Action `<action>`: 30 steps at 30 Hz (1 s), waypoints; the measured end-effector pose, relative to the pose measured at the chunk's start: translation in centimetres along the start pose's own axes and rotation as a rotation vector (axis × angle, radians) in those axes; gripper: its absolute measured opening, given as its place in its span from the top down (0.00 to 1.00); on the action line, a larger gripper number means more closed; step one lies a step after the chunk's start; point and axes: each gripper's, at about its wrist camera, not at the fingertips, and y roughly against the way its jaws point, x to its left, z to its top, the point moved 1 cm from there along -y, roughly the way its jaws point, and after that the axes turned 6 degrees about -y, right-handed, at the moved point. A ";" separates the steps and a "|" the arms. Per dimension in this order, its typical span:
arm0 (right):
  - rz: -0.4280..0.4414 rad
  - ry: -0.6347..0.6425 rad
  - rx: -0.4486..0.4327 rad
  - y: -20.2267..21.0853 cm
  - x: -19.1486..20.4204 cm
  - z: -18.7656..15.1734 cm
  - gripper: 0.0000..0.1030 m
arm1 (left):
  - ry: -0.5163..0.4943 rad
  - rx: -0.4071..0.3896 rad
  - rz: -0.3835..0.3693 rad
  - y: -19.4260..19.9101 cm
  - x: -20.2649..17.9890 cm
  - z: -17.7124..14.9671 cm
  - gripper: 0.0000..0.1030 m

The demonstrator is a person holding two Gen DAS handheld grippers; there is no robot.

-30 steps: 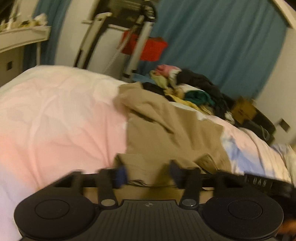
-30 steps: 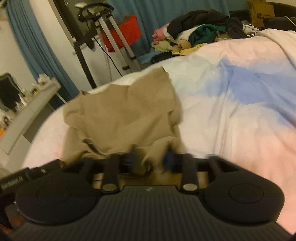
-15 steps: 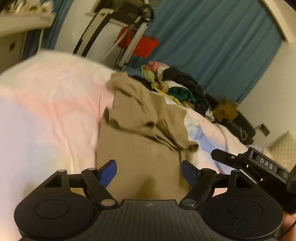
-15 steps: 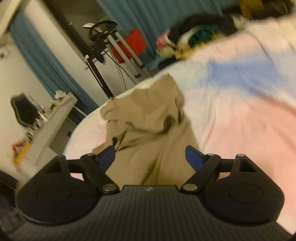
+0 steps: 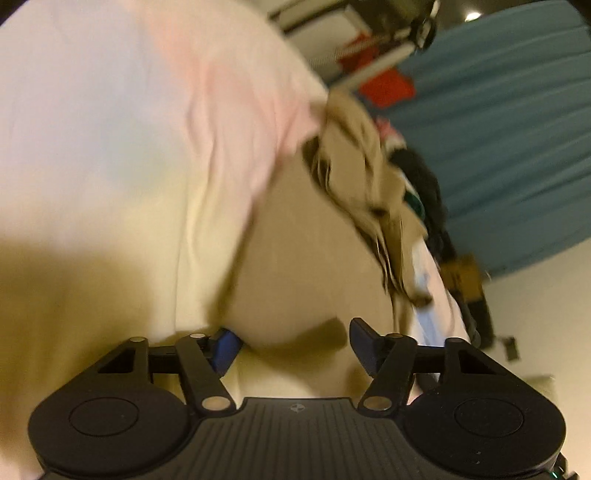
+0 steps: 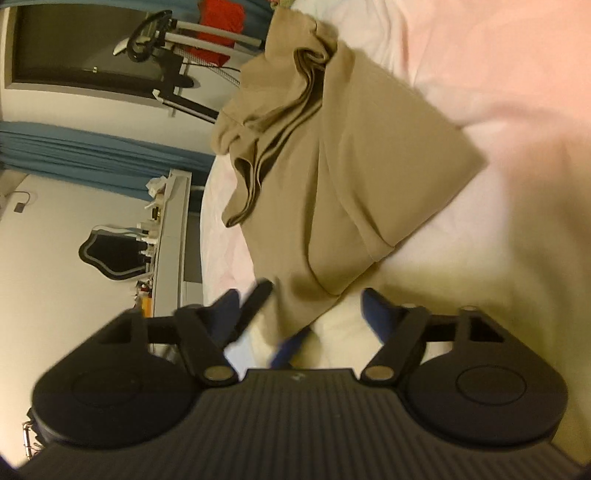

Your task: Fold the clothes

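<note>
A tan garment [image 6: 325, 177] lies spread on the pink and white bed sheet [image 6: 517, 110], bunched at its far end. In the left wrist view the same garment [image 5: 303, 258] fills the middle, its crumpled end [image 5: 365, 173] farther off. My left gripper [image 5: 291, 345] is open and empty, low over the garment's near part. My right gripper [image 6: 299, 314] is open and empty, over the garment's near edge. The other gripper's blurred blue-tipped fingers [image 6: 258, 299] show between my right gripper's jaws.
A pile of mixed clothes [image 5: 424, 177] lies at the far end of the bed. A blue curtain [image 5: 517, 129], an exercise machine [image 6: 166, 48] with a red item [image 6: 221, 18] and a white shelf [image 6: 170, 240] with small things stand around the bed.
Both grippers opened and let go of the tan garment, then rolled sideways and dropped close over its near end. The garment now lies flatter on the sheet.
</note>
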 end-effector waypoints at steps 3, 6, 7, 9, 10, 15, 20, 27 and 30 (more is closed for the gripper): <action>-0.027 0.013 -0.040 -0.9 -0.3 0.2 0.46 | 0.014 -0.028 -0.003 -0.3 0.4 0.4 0.93; -0.059 0.000 -0.086 -1.4 -0.6 1.0 0.67 | 0.049 -0.047 -0.036 0.0 0.7 0.6 0.95; -0.062 -0.004 -0.102 -1.4 -0.7 1.3 0.76 | 0.055 -0.056 -0.049 0.2 0.6 0.6 0.95; -0.054 -0.008 -0.129 -0.9 -0.6 1.7 0.82 | 0.064 -0.072 -0.073 0.6 0.4 0.8 0.95; -0.045 -0.010 -0.142 -0.5 -0.5 1.8 0.85 | 0.068 -0.079 -0.082 0.8 0.3 0.9 0.95; -0.042 -0.054 -0.206 1.9 -1.1 2.8 0.89 | 0.088 -0.096 -0.119 1.4 0.1 1.4 0.95; -0.072 -0.102 -0.274 4.2 -2.3 3.4 0.89 | 0.098 -0.090 -0.117 1.6 0.3 1.4 0.95; -0.161 -0.116 -0.487 8.9 -3.4 4.9 0.95 | 0.125 -0.096 -0.085 2.0 1.2 1.6 0.95; -0.126 -0.132 -0.471 9.5 -3.5 5.4 0.95 | 0.123 -0.075 -0.071 1.8 1.2 1.5 0.95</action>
